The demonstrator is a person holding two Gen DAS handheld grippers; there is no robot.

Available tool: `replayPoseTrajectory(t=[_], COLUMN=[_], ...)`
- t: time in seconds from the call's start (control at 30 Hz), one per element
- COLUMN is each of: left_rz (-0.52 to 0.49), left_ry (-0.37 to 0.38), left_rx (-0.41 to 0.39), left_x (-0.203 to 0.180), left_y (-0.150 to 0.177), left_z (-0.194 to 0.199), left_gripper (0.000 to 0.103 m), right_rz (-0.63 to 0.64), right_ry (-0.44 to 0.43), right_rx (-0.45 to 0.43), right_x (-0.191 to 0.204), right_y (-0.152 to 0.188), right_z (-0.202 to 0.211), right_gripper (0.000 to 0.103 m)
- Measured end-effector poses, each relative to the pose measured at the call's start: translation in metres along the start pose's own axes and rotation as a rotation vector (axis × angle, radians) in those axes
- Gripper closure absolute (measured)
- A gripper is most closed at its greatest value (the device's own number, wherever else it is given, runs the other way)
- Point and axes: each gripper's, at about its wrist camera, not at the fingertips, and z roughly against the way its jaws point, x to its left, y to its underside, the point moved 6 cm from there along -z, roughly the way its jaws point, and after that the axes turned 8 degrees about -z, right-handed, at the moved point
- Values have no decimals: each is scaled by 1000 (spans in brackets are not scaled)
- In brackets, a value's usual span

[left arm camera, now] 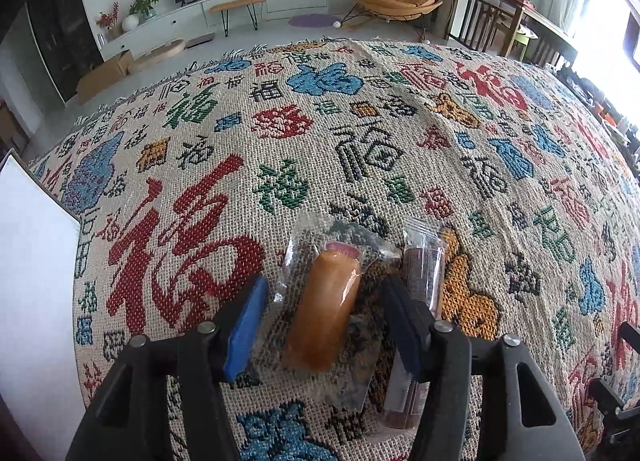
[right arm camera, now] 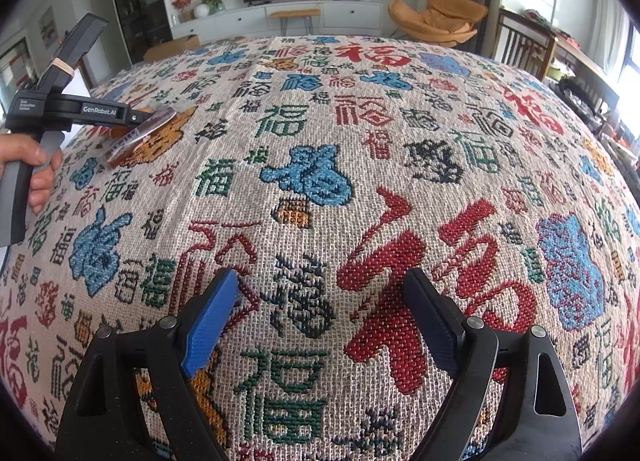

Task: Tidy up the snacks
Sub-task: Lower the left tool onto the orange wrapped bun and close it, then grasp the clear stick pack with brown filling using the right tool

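A: What's at my far left?

B: In the left wrist view, a white box (left arm camera: pixel 32 261) at the desk's edge, then woven cloth (left arm camera: pixel 360 133) over the desk.

A: And my left gripper (left arm camera: pixel 324 325)?

B: Its fingers (left arm camera: pixel 248 325) stand narrow on either side of a sausage (left arm camera: pixel 328 309) in a clear wrapper. I see a gap at the blue pad; the right pad's contact I can't make out, so I'd call it no grip.

A: Anything beside it?

B: A brown bar (left arm camera: pixel 420 301) just right of the sausage, lying along the right finger and partly under it.

A: From the right wrist?

B: A hand (right arm camera: pixel 36 169) holds the left gripper's handle at the far left, with the bar (right arm camera: pixel 140 137) under its tip. My right gripper (right arm camera: pixel 320 317) hangs over bare cloth (right arm camera: pixel 360 141), fingers (right arm camera: pixel 212 321) wide, nothing between them, well apart from the snacks.
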Motion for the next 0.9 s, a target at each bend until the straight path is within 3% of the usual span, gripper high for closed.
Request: replayPoseTrajectory(t=[0.1,0.27,0.37,0.47,0.6,0.73,0.83,0.9], left_rz=[27,147,149,144,134,122,41,-1], left_ry=[-7,33,70,98,83,99,9,-46], left_rx=[-15,19,81,91,28,35,0,-33], left_x=[-1,-5,-27,-45,-42,-47,-53,-55], left_y=[6,63,110,141,151,152,152,154], left_z=[12,44,73,96,109,94,85,83], left_gripper=[75,76,74,66,24,23,22,13], right_rz=[0,0,0,0,-1,-1,-1,-1], right_ry=[0,0,0,0,-1,-1,-1,-1], right_rx=[0,0,0,0,-1,-1,-1,-1], right_x=[0,0,0,0,0,0,0,0], right_y=[0,0,0,0,0,0,0,0], right_z=[0,0,0,0,0,0,0,0], right_gripper=[15,15,15,15,15,15,15,15])
